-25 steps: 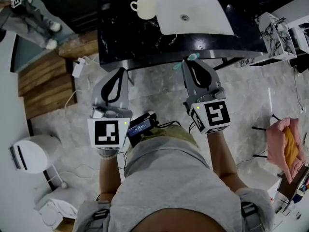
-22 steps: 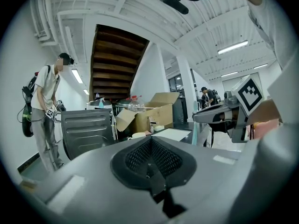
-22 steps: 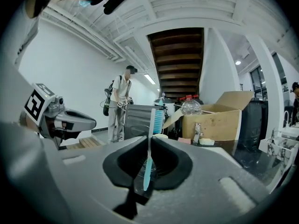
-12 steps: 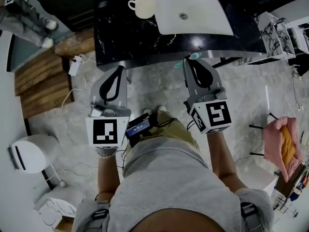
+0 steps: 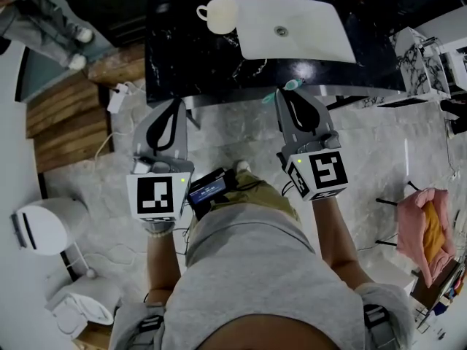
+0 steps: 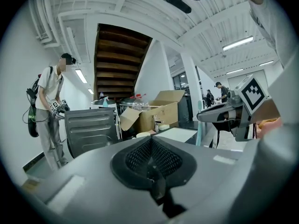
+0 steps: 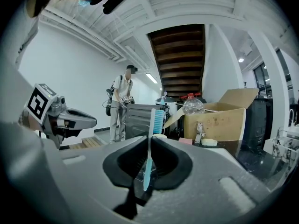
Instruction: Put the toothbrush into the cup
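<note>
My right gripper (image 5: 287,92) is shut on a light blue toothbrush (image 7: 150,143), which stands upright between the jaws with its bristled head (image 7: 159,121) on top. In the head view the toothbrush (image 5: 290,85) pokes out at the jaw tips, just short of the black counter's front edge. A cream cup (image 5: 219,13) with a handle stands on the counter, left of the white sink (image 5: 295,26); it also shows small in the right gripper view (image 7: 160,136). My left gripper (image 5: 175,108) is shut with nothing in it, held over the floor, left of the right one.
The black marble counter (image 5: 182,57) runs across the top. A person (image 7: 120,107) stands at the left beyond a grey chair (image 6: 91,127). A cardboard box (image 7: 217,120) and a soap bar (image 7: 209,143) sit on the counter. A white bin (image 5: 44,228) stands on the floor at lower left.
Both grippers keep their hold and posture. The view has shifted slightly, with the left gripper drifting a little left and the counter sitting slightly lower in the picture.
</note>
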